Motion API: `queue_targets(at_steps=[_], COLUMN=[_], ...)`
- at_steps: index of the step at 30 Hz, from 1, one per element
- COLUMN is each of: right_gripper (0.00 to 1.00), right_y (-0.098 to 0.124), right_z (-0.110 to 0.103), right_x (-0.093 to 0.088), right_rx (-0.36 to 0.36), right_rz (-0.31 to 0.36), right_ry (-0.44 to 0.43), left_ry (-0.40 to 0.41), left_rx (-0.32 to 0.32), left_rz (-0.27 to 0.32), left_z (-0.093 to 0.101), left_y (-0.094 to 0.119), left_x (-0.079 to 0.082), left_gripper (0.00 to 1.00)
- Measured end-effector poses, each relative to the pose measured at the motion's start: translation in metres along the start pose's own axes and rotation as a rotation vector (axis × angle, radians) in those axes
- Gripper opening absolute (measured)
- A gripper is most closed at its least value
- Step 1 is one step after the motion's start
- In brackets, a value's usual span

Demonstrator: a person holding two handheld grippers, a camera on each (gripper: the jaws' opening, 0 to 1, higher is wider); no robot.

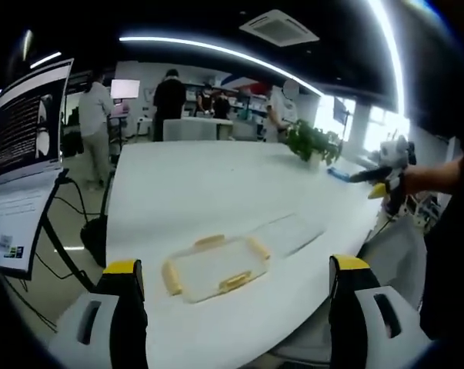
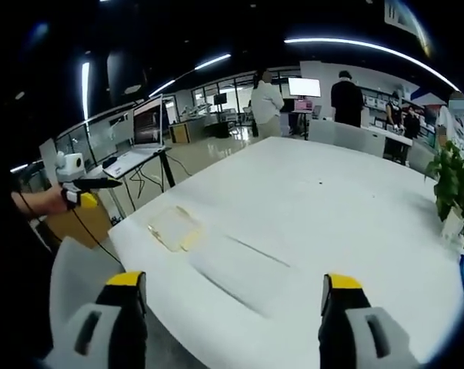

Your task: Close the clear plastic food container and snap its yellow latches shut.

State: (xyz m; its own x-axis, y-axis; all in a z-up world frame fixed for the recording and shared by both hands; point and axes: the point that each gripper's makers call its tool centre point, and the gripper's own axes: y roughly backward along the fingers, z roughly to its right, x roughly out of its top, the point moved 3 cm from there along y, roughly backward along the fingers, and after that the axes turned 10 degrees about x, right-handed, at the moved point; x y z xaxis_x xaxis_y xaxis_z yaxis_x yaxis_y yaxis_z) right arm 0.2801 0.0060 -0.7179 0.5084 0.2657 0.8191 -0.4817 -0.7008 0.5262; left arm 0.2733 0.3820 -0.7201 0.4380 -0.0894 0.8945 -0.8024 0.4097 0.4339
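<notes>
Both grippers (image 1: 238,288) (image 2: 235,304) spread wide, clear container (image 1: 216,265) faint on white table (image 1: 201,192).

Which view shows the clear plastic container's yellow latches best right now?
The left gripper view: the clear plastic food container lies close, four yellow latches distinct. In the right gripper view it is small and far; latches barely show.

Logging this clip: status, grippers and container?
Both grippers, left and right, open, empty. Clear plastic food container with yellow latches on white table, untouched. Nothing in the way.
</notes>
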Motion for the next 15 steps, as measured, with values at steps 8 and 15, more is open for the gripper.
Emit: queue_targets(at_steps=[8, 15], right_gripper=[0.96, 0.95], right_y=[-0.013, -0.025], right_z=[-0.003, -0.011], right_x=[0.011, 0.017], right_rx=[0.028, 0.042], right_rz=[-0.014, -0.025], right_ry=[0.029, 0.048], left_ry=[0.005, 0.003], left_rx=[-0.004, 0.001], left_rz=[-0.002, 0.001], left_z=[-0.007, -0.018], left_y=[-0.002, -0.001], left_x=[-0.002, -0.001], left_gripper=[0.99, 0.99])
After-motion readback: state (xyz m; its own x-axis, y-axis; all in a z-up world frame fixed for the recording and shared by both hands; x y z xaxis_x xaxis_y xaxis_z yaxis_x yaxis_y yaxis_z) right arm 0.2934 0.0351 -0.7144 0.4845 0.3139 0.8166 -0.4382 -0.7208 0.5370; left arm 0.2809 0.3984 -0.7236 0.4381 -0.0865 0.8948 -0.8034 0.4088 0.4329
